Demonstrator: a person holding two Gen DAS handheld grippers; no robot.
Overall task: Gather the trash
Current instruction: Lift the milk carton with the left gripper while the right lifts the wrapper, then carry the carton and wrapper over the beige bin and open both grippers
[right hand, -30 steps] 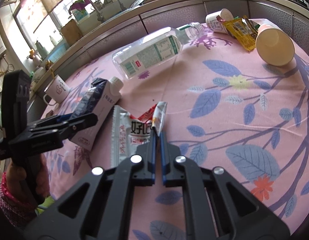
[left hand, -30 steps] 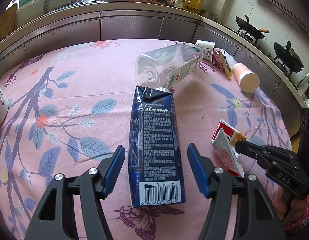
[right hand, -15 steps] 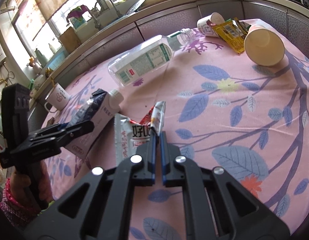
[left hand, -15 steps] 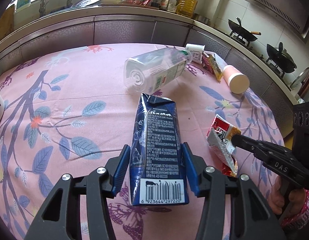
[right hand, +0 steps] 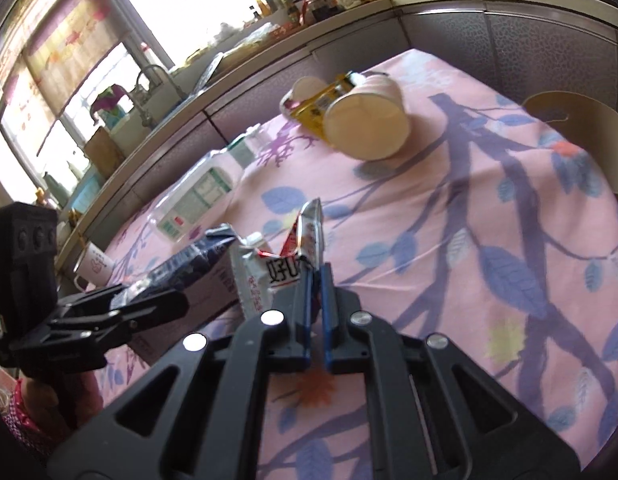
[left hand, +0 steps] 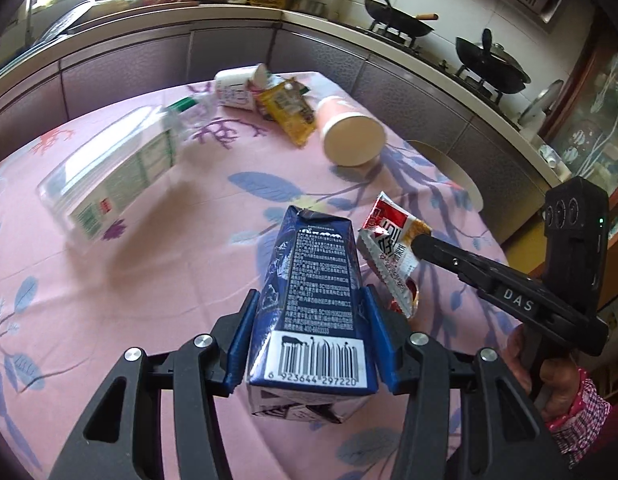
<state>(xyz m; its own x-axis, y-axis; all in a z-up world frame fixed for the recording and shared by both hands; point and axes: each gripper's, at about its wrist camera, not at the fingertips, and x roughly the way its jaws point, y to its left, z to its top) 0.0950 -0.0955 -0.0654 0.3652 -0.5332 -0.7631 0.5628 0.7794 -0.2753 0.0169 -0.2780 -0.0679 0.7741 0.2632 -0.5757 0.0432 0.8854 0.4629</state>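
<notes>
My left gripper [left hand: 309, 300] is shut on a dark blue milk carton [left hand: 313, 292] and holds it lifted above the pink tablecloth [left hand: 149, 280]; the carton also shows in the right wrist view [right hand: 197, 268]. My right gripper [right hand: 315, 280] is shut on a red and white snack wrapper [right hand: 285, 264], held up beside the carton; the wrapper also shows in the left wrist view [left hand: 389, 248]. The right gripper's fingers [left hand: 425, 246] pinch the wrapper's edge.
On the table lie a clear plastic bottle [left hand: 117, 176], a pink paper cup [left hand: 349, 136], a yellow wrapper [left hand: 287, 110] and a white cup [left hand: 235, 90]. A white mug [right hand: 95, 266] stands at the far left. Kitchen counters ring the table; a chair back [right hand: 581, 128] stands at the right.
My left gripper closed on the carton and lifted it off the cloth. Both grippers have swung right and up with their loads; the wrapper now hangs next to the carton.
</notes>
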